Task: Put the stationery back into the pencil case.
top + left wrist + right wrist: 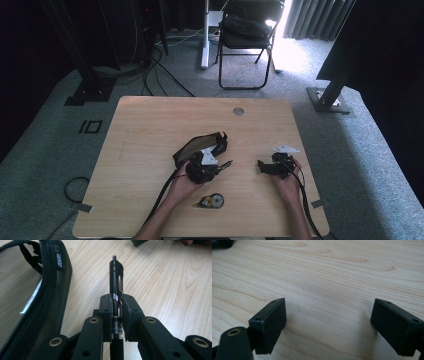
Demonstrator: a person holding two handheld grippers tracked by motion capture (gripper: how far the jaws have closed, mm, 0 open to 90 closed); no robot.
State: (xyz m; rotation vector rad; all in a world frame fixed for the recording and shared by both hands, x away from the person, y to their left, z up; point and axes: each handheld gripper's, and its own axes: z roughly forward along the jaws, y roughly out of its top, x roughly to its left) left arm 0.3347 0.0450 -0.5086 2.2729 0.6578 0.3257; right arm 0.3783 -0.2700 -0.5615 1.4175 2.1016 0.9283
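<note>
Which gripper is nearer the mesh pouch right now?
Left. The left gripper, shut on a black pen, sits right beside the mesh pouch. The right gripper rests open, well off to the pouch's right.

Two black grippers are seen, the left gripper point(220, 166) and the right gripper point(263, 166), each topped by a grey three-cornered plate and trailed by a black cable. The link arms are matt black, pinned with brass-ringed rivets and dotted with small screw holes. The pads point(270, 322) are made as flat rectangular blocks — square-edged, dull black. The forearms are left bare — no sleeves are worn.
</note>
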